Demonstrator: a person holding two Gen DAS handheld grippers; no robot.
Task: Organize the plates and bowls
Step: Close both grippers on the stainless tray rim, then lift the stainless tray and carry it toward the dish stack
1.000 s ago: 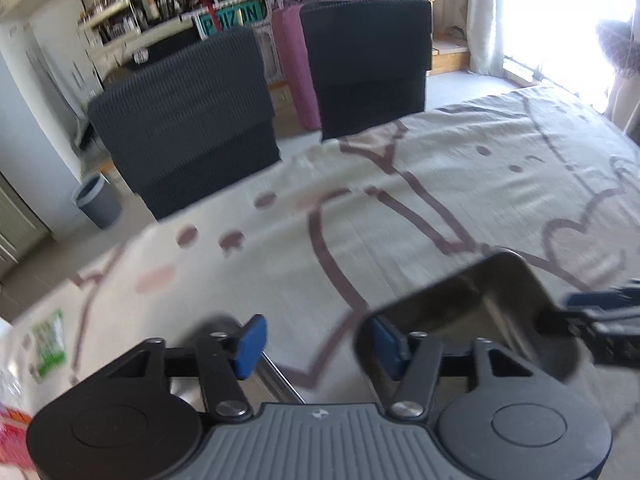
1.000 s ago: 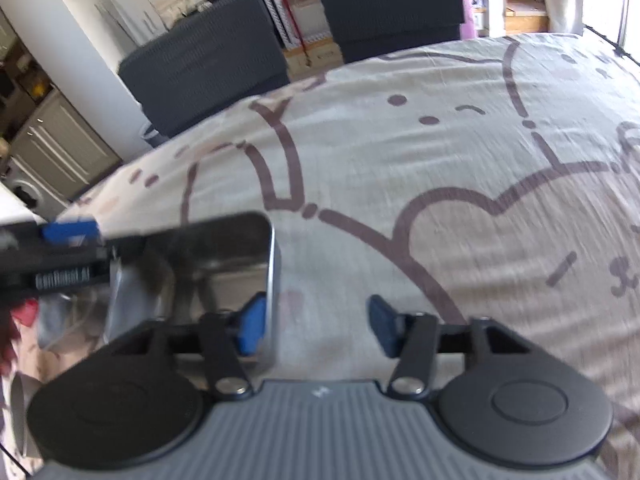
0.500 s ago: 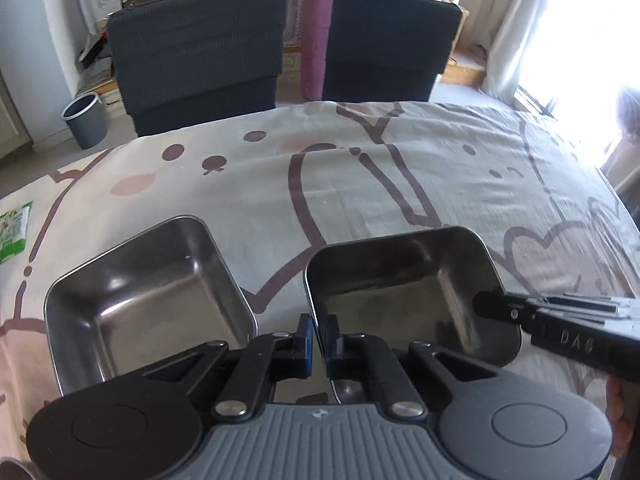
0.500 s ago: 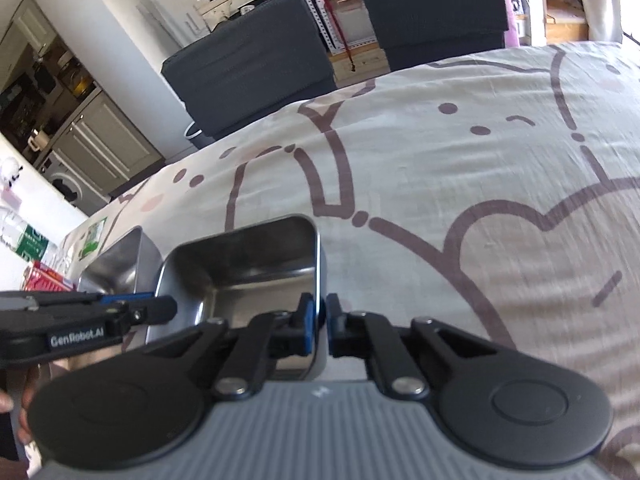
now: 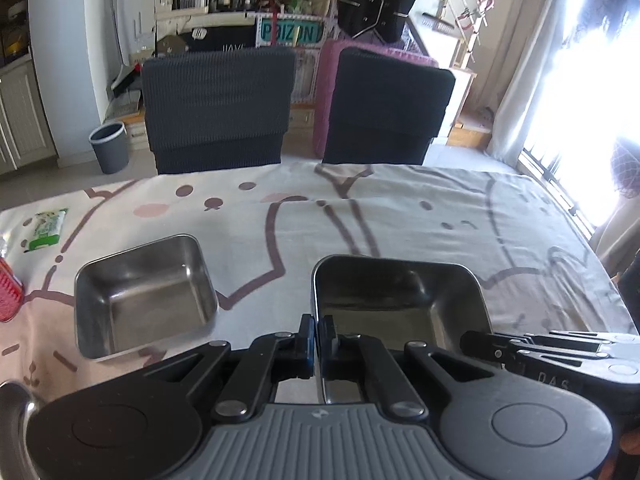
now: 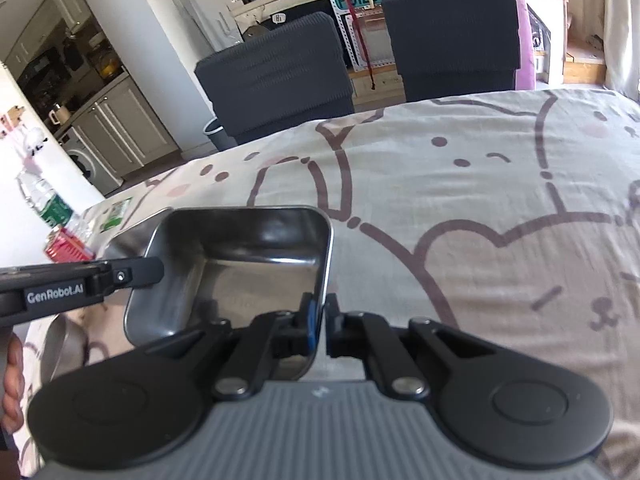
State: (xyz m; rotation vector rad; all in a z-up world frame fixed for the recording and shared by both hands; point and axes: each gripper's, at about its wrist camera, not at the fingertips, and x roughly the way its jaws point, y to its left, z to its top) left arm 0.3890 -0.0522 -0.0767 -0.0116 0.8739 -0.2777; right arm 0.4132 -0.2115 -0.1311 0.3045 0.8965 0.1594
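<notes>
Gripping the same square steel bowl (image 5: 400, 300) from two sides, both tools are closed on its rim; the left tool (image 5: 316, 338) is clamped on the bowl's left wall near the near corner, and the right tool (image 6: 320, 320) is clamped on the right wall, as shown in the right wrist view (image 6: 248, 264); neither pair of pads shows any gap beyond the thickness of the metal. The held bowl is carried at the near edge of the desk (image 5: 400, 208), and whether its base touches the cloth cannot be told; a second steel bowl (image 5: 144, 296) of like shape stands on the desk just to the left, apart from the held one, open side up. The governing relation is lateral: the second bowl lies to the left of the held bowl, on the left tool's side; nesting is judged to require a leftward carry, with the walls of both bowls kept parallel before lowering.
</notes>
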